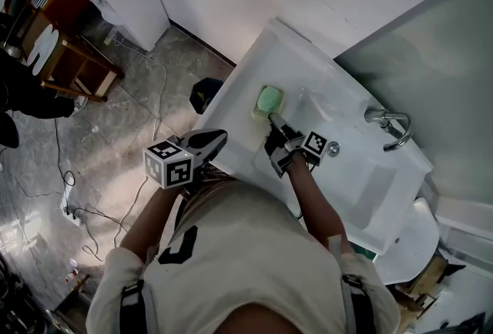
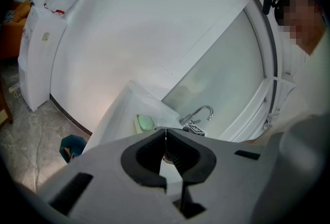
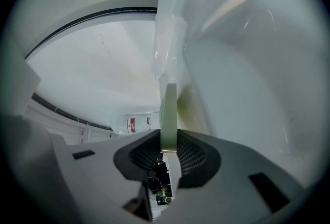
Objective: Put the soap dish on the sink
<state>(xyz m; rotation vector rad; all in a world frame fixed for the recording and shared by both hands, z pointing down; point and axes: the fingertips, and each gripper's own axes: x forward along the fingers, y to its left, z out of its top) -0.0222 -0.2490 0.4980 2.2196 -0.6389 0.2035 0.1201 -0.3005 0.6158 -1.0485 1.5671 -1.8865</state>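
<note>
- Soap dish: green, at the far corner of the sink rim, well left of the faucet.
- Right tool: clamped on the dish's near edge. Only the right gripper view shows the dish edge-on between the pads.
- Left tool: jaws pressed together, empty, beside the sink. Its own view confirms this.

Soap dish: pale mint green, plain. Sink: glossy white. Your left claw and right claw: grey shells, black ribbed pads; each carries a cube of black-and-white square markers. Faucet: chrome. Floor: grey marbling. Container on it: dark teal.
</note>
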